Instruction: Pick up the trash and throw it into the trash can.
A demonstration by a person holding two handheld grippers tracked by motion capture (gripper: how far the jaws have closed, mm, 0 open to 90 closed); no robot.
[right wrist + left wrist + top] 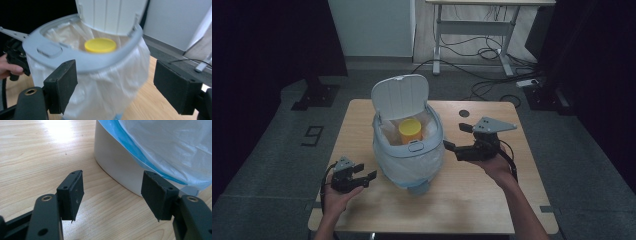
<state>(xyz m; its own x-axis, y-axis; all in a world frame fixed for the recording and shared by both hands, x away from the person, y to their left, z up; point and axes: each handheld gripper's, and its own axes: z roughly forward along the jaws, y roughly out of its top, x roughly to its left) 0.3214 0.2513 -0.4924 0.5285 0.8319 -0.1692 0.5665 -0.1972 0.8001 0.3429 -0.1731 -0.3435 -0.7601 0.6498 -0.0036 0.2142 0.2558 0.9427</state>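
Standing lid-up, bag-lined bin [408,150] — yellow jar [410,131] inside.

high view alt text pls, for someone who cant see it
A small white bin with its lid up and a yellow container inside stands on a wooden table, between the open left gripper and open right gripper.

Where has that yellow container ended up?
The yellow container sits inside the lined white bin at the middle of the table, just below the raised lid, between the two grippers.
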